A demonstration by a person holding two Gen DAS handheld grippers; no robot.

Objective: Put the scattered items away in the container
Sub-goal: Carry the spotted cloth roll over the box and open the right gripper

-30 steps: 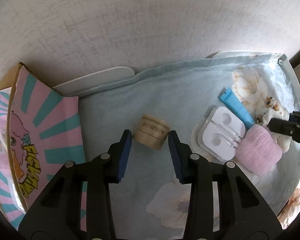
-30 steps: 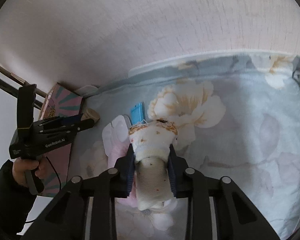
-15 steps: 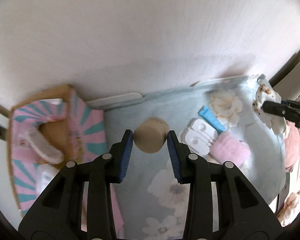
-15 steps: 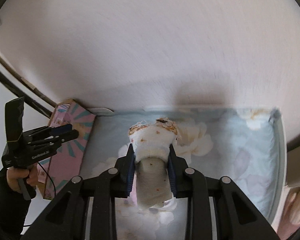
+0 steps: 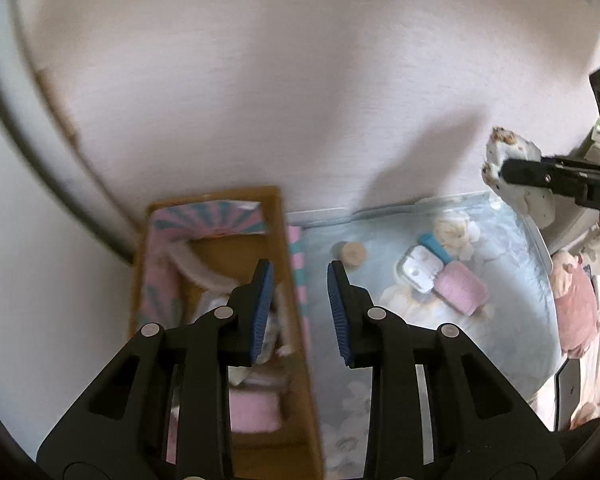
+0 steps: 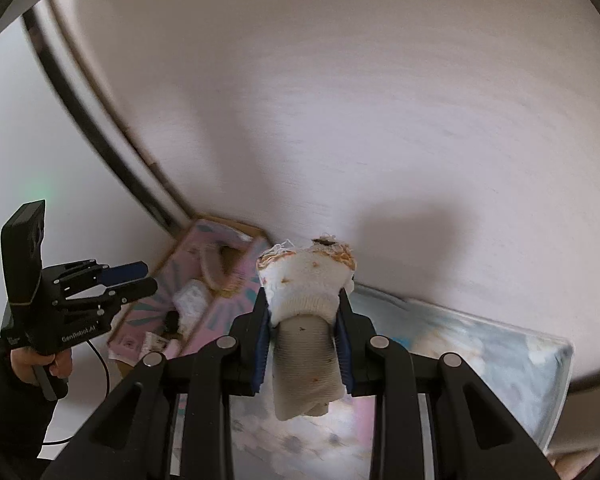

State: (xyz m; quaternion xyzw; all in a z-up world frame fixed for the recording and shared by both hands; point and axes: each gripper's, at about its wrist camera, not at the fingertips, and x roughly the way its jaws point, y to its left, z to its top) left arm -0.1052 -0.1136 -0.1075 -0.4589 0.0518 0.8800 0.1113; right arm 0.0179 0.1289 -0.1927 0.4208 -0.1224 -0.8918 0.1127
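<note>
My right gripper [image 6: 303,334] is shut on a rolled white sock [image 6: 305,320] with orange flecks, held high above the bed; the sock [image 5: 516,176] also shows at the right edge of the left wrist view. My left gripper [image 5: 300,308] is open and empty, hovering over the right wall of the pink and teal cardboard box [image 5: 284,236], which holds several items. On the floral sheet lie a small brown paper tub [image 5: 354,254], a white earphone case [image 5: 418,272], a blue tube [image 5: 436,246] and a pink rolled cloth [image 5: 462,290]. In the right wrist view the box [image 6: 204,296] sits lower left.
A pale wall [image 5: 300,80] rises behind the bed. A dark curved bar [image 5: 52,168] runs down the left. Pink fabric [image 5: 576,304] lies beyond the bed's right edge. A person's hand [image 6: 40,364] holds the left gripper [image 6: 134,278].
Both grippers have risen well above the bed. The left one moved left, from around the brown tub to over the box. The sock stays clamped in the right one.
</note>
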